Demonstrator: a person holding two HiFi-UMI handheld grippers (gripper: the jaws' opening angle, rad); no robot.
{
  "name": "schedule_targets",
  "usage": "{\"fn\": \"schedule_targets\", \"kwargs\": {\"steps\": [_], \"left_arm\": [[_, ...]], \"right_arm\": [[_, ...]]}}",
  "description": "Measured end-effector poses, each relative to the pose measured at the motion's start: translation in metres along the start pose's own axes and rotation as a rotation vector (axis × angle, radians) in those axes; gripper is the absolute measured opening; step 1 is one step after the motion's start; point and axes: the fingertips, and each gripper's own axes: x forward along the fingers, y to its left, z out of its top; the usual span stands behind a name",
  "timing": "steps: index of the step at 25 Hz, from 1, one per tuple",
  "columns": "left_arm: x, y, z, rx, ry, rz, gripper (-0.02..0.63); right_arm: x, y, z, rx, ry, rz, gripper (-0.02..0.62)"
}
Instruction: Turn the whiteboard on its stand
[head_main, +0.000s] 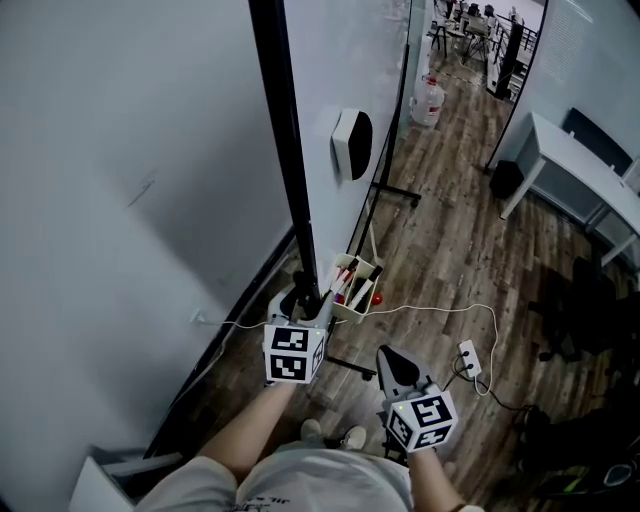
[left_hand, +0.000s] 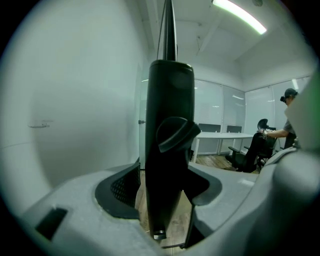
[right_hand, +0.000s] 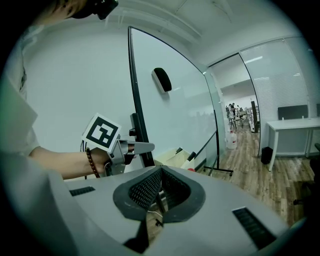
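The whiteboard (head_main: 335, 70) stands edge-on in the head view, with its black frame post (head_main: 290, 170) running down to my left gripper (head_main: 305, 300). In the left gripper view the post (left_hand: 167, 150) and its black knob (left_hand: 175, 132) stand between the jaws of the left gripper (left_hand: 165, 195). The jaws are wide open, and floor shows in a gap beside the left pad. A black eraser (head_main: 352, 143) sticks to the board. My right gripper (head_main: 392, 362) hangs lower right, away from the board, shut and empty. Its own view shows the board (right_hand: 180, 110) and the left gripper (right_hand: 142, 147) at the post.
A tray of markers (head_main: 355, 285) hangs at the board's lower edge. A power strip (head_main: 468, 358) with a white cable lies on the wood floor. A stand foot (head_main: 400, 192), a water jug (head_main: 427, 100), a white desk (head_main: 580, 165) and a dark chair (head_main: 580, 310) lie beyond.
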Motion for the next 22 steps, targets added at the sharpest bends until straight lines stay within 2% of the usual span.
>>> {"fn": "schedule_targets", "kwargs": {"steps": [5, 8, 22], "left_arm": [[0.006, 0.000, 0.002, 0.012, -0.004, 0.000, 0.238], [0.006, -0.004, 0.003, 0.018, -0.008, -0.002, 0.184], [-0.008, -0.009, 0.006, 0.035, 0.000, -0.013, 0.179]], "right_arm": [[-0.002, -0.002, -0.002, 0.007, 0.002, -0.009, 0.006], [-0.004, -0.003, -0.002, 0.012, -0.002, -0.014, 0.006], [-0.019, 0.012, -0.003, 0.019, 0.006, -0.007, 0.006]]}}
